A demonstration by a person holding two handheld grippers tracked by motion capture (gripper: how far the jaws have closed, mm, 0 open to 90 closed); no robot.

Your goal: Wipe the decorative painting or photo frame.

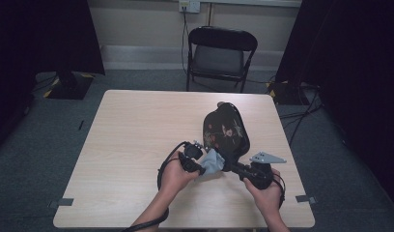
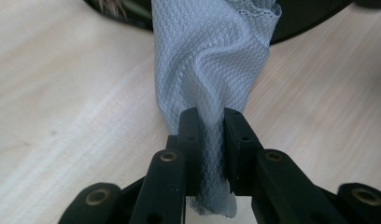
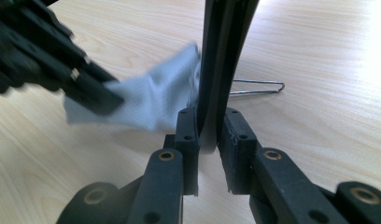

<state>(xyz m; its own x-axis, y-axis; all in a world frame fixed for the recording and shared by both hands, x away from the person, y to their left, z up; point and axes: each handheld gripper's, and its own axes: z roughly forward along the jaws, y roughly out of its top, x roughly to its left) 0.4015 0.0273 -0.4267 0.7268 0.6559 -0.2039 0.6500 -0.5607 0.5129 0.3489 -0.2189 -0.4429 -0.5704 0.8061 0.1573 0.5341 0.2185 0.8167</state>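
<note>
A person is working at a wooden table [image 1: 137, 145] with a gripper in each hand. The right gripper [image 1: 232, 166] is clamping the near edge of a black lacquered plate [image 1: 225, 128] with a floral pattern, tilting it up on edge so its long axis is running away toward the far side. The left gripper [image 1: 201, 169] is pinching a grey mesh cloth [image 2: 207, 70] and pressing it against the plate's left face, just left of the right gripper's jaws
</note>
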